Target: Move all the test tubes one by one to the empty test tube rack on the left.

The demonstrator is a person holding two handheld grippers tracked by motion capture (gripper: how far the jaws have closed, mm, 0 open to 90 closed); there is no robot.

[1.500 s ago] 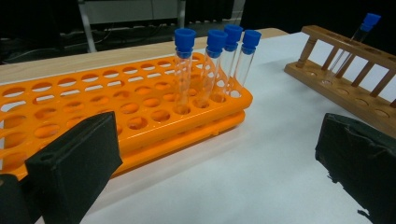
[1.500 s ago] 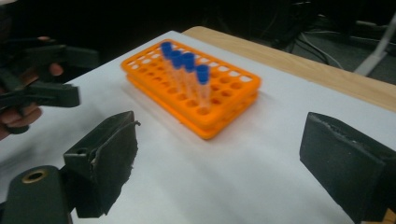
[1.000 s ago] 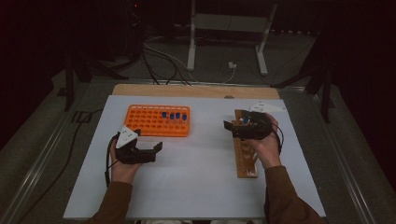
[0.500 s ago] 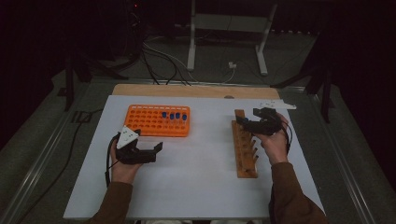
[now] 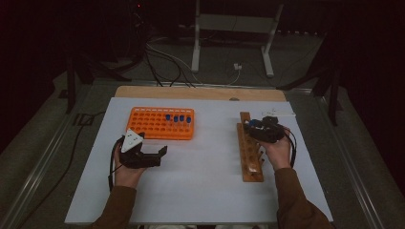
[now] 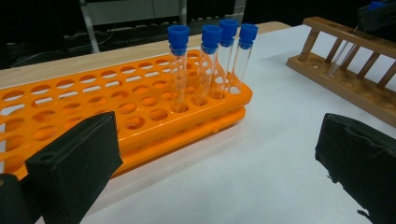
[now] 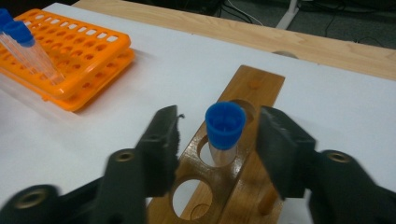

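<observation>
The right gripper (image 7: 218,144) has just been closing; its fingers (image 7: 161,142) flank the blue-capped tube (image 7: 225,125) without touching, seated in the wooden rack (image 5: 250,153) at three o'clock on the surface (image 5: 205,181). Closing off-centre could tilt the tube. The left gripper (image 5: 160,155) is spread, idle.

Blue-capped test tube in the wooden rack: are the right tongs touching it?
Apart. The right gripper view shows gaps between both pads and the test tube.

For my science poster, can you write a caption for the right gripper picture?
A clear blue-capped test tube stands in a brown wooden rack, between the right gripper's two open black jaws.
</observation>
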